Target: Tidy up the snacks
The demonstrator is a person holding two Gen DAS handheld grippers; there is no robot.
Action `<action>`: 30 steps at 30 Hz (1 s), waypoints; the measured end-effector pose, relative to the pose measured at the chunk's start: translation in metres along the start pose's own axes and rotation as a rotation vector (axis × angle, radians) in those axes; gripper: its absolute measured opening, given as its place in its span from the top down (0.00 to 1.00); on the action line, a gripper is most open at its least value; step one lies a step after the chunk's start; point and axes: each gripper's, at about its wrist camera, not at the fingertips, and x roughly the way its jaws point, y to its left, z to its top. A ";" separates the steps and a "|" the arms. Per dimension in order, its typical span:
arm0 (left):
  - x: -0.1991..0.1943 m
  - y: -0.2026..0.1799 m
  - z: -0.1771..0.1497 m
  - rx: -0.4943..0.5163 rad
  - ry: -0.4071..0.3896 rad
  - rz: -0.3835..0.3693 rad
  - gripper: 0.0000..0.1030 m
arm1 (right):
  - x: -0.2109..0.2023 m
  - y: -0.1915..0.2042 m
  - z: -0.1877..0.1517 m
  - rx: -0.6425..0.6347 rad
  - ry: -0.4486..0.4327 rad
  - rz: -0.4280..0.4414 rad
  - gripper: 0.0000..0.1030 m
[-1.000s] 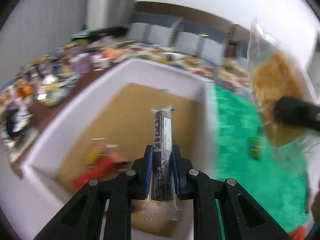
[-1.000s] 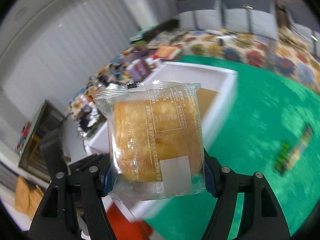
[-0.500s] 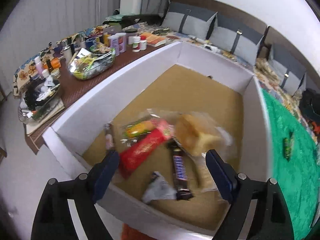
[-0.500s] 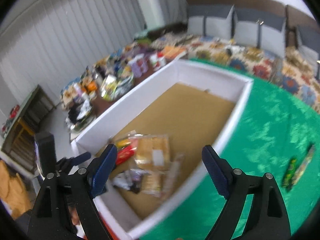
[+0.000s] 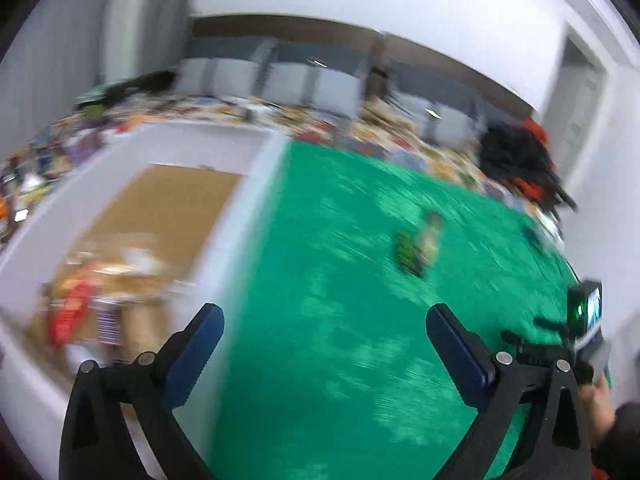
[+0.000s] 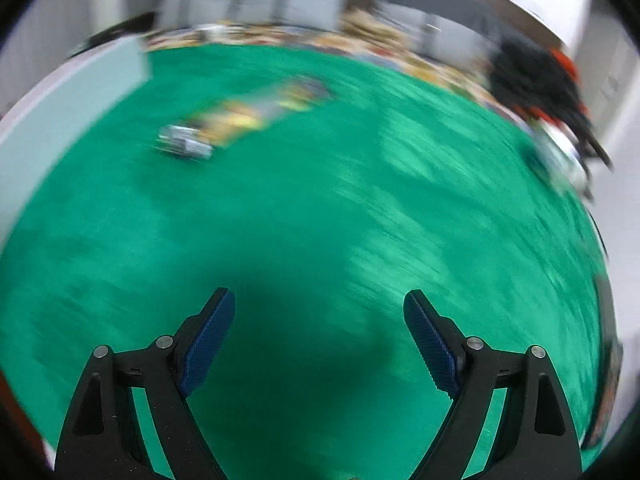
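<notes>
My left gripper is open and empty above the green cloth, just right of the white box. Several snack packets lie blurred in the box's near end. Two narrow snack bars lie on the cloth ahead to the right. My right gripper is open and empty over the cloth. The same bars lie ahead to its left, blurred. The box corner shows at far left.
A cluttered side table stands left of the box. A dark bundle with red parts lies at the cloth's far right edge. Grey sofa cushions line the back wall. The right-hand gripper's camera shows at the right.
Both grippers have let go their snacks into the box, a wrapped stick from the left and a wrapped cake from the right. Both have since swung right, from over the box to over the green cloth.
</notes>
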 end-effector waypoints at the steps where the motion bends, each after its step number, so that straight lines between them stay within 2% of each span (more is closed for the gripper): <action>1: 0.016 -0.018 -0.005 0.029 0.036 -0.016 0.02 | 0.001 -0.022 -0.007 0.032 0.001 -0.025 0.14; 4: 0.058 -0.052 -0.019 0.083 0.104 -0.037 0.02 | 0.004 -0.056 -0.011 0.093 -0.002 -0.056 0.14; 7: 0.109 -0.079 -0.029 0.130 0.168 -0.005 0.02 | 0.009 -0.076 -0.012 0.153 -0.012 -0.072 0.14; 12: 0.159 -0.092 -0.029 0.129 0.195 0.046 0.02 | 0.027 -0.088 -0.014 0.206 -0.024 -0.057 0.14; 16: 0.179 -0.096 -0.035 0.139 0.201 0.067 0.02 | 0.031 -0.095 -0.016 0.254 -0.036 -0.013 0.12; 18: 0.184 -0.100 -0.037 0.179 0.199 0.102 0.01 | 0.030 -0.094 -0.016 0.252 -0.034 -0.017 0.11; 21: 0.185 -0.098 -0.036 0.183 0.201 0.098 0.00 | 0.032 -0.096 -0.017 0.266 -0.028 -0.028 0.08; 30: 0.186 -0.098 -0.036 0.184 0.201 0.098 0.00 | 0.033 -0.097 -0.017 0.274 -0.026 -0.036 0.07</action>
